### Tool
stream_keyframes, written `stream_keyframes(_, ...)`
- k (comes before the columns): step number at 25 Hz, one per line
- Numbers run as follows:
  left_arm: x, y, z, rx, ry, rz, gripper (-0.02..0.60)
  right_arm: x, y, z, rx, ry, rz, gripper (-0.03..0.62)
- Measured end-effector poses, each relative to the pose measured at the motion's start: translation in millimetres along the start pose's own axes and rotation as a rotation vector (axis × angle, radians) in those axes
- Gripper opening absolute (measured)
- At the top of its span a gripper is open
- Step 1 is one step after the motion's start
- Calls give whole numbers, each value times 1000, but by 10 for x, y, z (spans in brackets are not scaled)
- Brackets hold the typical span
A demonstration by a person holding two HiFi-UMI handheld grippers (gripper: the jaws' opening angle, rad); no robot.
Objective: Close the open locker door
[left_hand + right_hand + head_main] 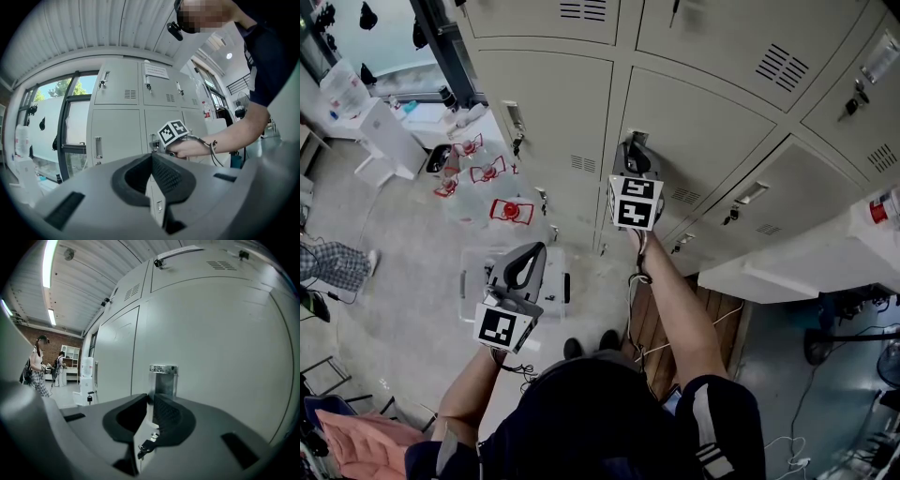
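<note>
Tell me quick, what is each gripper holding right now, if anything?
Left gripper: closed, holding nothing.
Right gripper: closed on the locker door's metal handle.

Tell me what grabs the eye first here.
A wall of grey lockers fills the head view, and the right gripper sits with its jaws shut right at a metal handle on one door. The left gripper hangs back at lower left, jaws shut and empty. A key dangles from a lock just below that handle.
</note>
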State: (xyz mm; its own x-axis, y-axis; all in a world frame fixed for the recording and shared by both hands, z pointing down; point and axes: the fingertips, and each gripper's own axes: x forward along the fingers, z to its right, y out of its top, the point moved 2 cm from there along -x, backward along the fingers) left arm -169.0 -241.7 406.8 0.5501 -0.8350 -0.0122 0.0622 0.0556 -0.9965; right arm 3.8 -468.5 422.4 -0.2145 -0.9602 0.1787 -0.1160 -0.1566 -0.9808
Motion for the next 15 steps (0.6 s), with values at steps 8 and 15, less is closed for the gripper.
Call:
stream_keyframes(8,-6,-7,5,-3,-1,-5,3,-14,-3,-18,-11,-16,-6,49)
stream_keyframes(15,-29,-9,-5,0,3,-4,3,30,-32,34,7,-46,-14,38)
